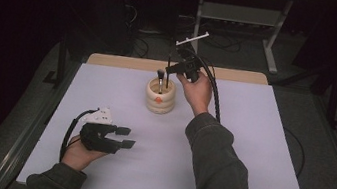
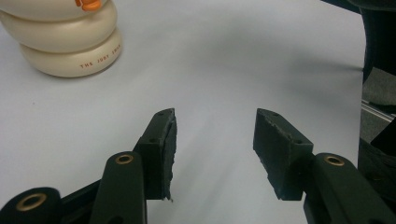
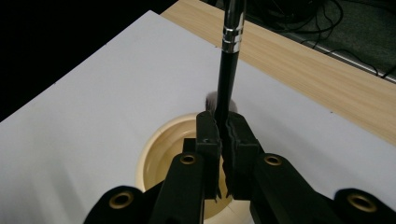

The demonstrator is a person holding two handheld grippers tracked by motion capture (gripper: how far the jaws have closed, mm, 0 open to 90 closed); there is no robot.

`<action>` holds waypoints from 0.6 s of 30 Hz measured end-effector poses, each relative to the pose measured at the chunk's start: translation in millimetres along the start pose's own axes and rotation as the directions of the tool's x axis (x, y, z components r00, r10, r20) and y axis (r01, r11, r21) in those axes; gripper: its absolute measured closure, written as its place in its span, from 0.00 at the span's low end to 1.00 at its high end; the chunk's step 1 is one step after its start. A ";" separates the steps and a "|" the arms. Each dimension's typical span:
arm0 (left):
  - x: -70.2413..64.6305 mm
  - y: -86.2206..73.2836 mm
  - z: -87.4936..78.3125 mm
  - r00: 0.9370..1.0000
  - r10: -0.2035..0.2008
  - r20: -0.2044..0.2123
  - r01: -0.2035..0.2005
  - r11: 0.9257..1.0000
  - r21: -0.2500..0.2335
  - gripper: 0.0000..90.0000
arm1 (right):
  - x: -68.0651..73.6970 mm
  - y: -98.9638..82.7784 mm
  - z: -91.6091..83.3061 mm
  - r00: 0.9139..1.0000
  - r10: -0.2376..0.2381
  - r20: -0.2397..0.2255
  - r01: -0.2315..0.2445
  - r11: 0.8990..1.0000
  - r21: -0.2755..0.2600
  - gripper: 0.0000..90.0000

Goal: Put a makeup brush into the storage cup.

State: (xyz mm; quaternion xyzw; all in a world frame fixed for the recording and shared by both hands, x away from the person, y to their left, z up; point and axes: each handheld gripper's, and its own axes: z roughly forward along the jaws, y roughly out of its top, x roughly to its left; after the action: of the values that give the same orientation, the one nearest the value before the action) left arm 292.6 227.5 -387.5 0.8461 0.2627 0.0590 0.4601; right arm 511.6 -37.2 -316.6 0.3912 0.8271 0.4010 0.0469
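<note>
A cream ribbed holder (image 1: 160, 98) with an orange mark stands at the far middle of the white board (image 1: 249, 152). A makeup brush (image 1: 160, 74) stands in it, bristles up. Just right of and above the holder, my right gripper (image 1: 172, 70) is shut on a thin black brush handle (image 3: 229, 65) that points upright over the holder's mouth (image 3: 152, 156). Pale bristles (image 3: 211, 99) peek out behind that handle. My left gripper (image 1: 125, 137) rests low at the near left, open, with bare board between its jaws (image 2: 215, 126). The holder (image 2: 70, 46) shows at the upper left of the left gripper view.
A strip of wooden tabletop (image 1: 126, 61) runs along the board's far edge. Behind it are a metal table frame (image 1: 270, 44) and cables on a dark floor. The person's right sleeve (image 1: 221, 168) crosses the board's near middle.
</note>
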 end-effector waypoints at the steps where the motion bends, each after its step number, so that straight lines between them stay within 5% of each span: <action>1: 0.0 0.0 0.0 1.000 0.000 0.000 0.000 1.000 0.000 0.54 | 0.0 0.0 0.0 1.000 0.000 0.000 0.000 1.000 0.000 0.94; 18: 0.0 -0.6 0.1 1.000 -0.011 0.000 0.011 1.000 -0.005 0.54 | -2.8 -14.1 10.5 1.000 0.026 0.002 -0.026 1.000 0.004 0.93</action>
State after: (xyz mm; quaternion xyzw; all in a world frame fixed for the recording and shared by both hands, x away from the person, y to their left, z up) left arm 292.4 227.7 -388.0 0.8436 0.2670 0.0573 0.4623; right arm 509.0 -37.8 -334.3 0.4023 0.8227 0.3995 0.0417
